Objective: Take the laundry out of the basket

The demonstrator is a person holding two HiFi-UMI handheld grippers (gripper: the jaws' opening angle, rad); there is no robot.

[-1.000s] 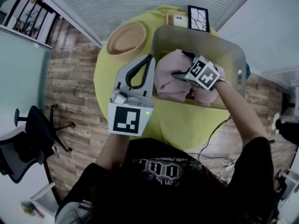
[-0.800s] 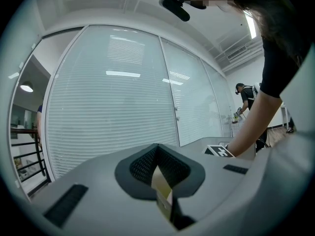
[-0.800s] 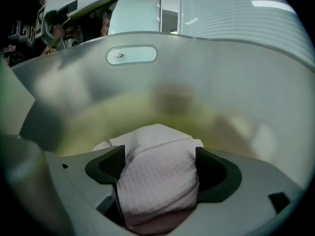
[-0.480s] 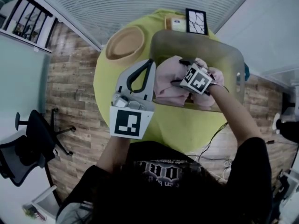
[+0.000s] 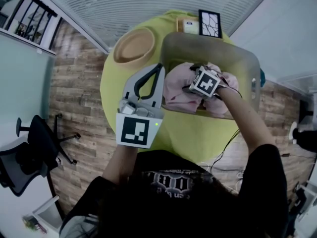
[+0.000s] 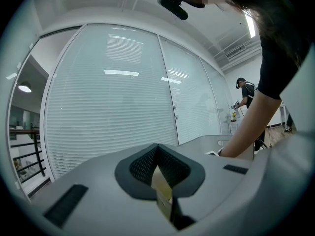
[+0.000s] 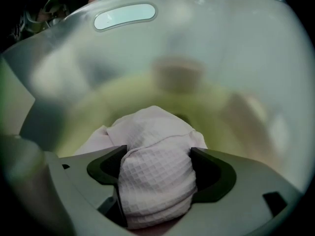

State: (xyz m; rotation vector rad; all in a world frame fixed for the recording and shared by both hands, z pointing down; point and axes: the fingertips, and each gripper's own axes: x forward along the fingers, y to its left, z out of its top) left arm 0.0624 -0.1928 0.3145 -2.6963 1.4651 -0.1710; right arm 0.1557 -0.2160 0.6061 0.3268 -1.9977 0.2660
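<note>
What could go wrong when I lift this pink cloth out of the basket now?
1. The right gripper is shut on just a bunched fold of the pink cloth; the rest could drag on the basket wall and shift the basket.
2. The left gripper hangs shut beside the basket, so nothing steadies it.
3. The thick fold may slip out partway.

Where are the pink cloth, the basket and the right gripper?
pink cloth (image 7: 152, 127): right gripper view, its bunched top fold.
basket (image 7: 221, 48): right gripper view, its far wall.
right gripper (image 7: 157, 173): right gripper view, midway between jaws.
</note>
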